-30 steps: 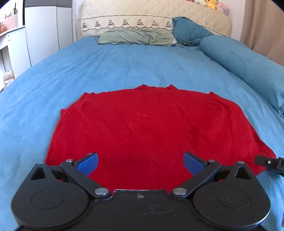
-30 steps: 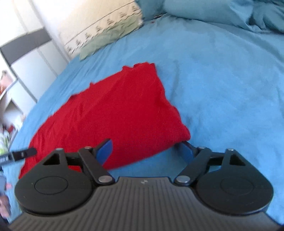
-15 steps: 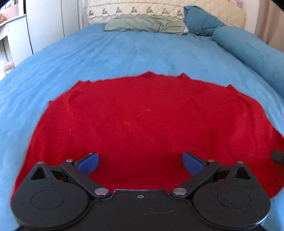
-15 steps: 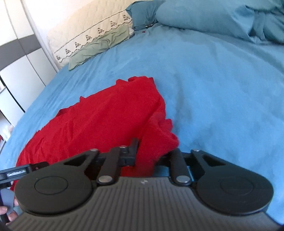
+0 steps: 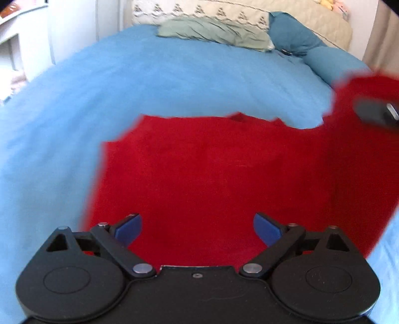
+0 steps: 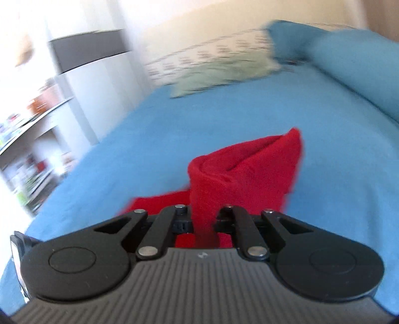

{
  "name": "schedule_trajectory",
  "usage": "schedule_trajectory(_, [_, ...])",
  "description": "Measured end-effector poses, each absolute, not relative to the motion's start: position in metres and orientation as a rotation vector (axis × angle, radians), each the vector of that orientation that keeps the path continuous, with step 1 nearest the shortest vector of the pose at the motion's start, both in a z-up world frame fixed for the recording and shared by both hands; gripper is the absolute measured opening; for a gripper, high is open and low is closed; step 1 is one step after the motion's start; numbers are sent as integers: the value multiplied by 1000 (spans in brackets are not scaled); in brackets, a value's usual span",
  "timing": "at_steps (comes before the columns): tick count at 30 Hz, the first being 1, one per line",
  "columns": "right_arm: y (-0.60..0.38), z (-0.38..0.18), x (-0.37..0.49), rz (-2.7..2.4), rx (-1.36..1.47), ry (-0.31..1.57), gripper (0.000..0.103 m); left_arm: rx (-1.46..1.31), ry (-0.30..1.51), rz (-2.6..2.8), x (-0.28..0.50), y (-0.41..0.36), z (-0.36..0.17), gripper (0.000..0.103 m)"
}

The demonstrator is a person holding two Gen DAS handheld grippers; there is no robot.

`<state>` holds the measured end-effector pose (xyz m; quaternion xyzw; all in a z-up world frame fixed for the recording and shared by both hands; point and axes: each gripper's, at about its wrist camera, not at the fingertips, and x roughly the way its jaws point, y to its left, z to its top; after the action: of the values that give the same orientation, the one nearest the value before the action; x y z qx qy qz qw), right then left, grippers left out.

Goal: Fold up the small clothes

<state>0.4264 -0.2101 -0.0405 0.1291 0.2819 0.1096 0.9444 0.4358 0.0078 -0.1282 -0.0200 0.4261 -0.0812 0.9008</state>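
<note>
Two grippers are working one red knit garment (image 5: 212, 174) on my blue bedspread (image 5: 149, 79). My right gripper (image 6: 203, 221) is pinching a bunched edge of the garment: its jaws are standing nearly together with the cloth squeezed between them, and the fabric is rising ahead of them as a folded, tented ridge clear of the bedspread. In the left wrist view that same lifted side is showing as a red flap raised at the right edge, with the dark, blurred tip of the right gripper against it.

My left gripper (image 5: 198, 226) is hanging over the near part of the garment with its jaws spread wide and the blue pads (image 5: 129, 228) apart; nothing is gripped between them. I cannot tell whether the pads are touching the cloth below.

Most of the garment is lying flat, directly ahead of and beneath the left gripper, its far edge showing a small notch at the neckline. Its colour is a solid, saturated red, and the knit looks soft and slightly fuzzy. A green pillow (image 5: 214, 31) is lying well beyond it, near the quilted headboard (image 5: 311, 22).
</note>
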Motion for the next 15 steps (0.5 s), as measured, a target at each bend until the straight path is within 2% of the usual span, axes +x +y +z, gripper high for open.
schedule_trajectory(3, [-147, -51, 437, 480, 192, 634, 22, -21, 874, -142, 415, 55, -129, 99])
schedule_trajectory(6, [-98, -93, 447, 569, 107, 757, 21, 9, 872, -121, 396, 86, -145, 99])
schedule_trajectory(8, [-81, -125, 453, 566, 92, 838, 21, 17, 883, -115, 387, 96, -158, 99])
schedule_trajectory(11, [-79, -141, 451, 571, 110, 836, 25, -6, 865, -117, 373, 102, -170, 99])
schedule_trajectory(12, [-80, -139, 448, 572, 108, 828, 30, -14, 850, -116, 369, 102, -169, 99])
schedule_trajectory(13, [-82, -133, 446, 587, 94, 818, 50, -18, 842, -120, 366, 101, -166, 99])
schedule_trajectory(14, [-86, -127, 443, 589, 79, 798, 64, -19, 831, -129, 363, 101, -164, 99])
schedule_trajectory(15, [-88, -119, 434, 579, 62, 759, 89, -14, 819, -144, 362, 98, -162, 99])
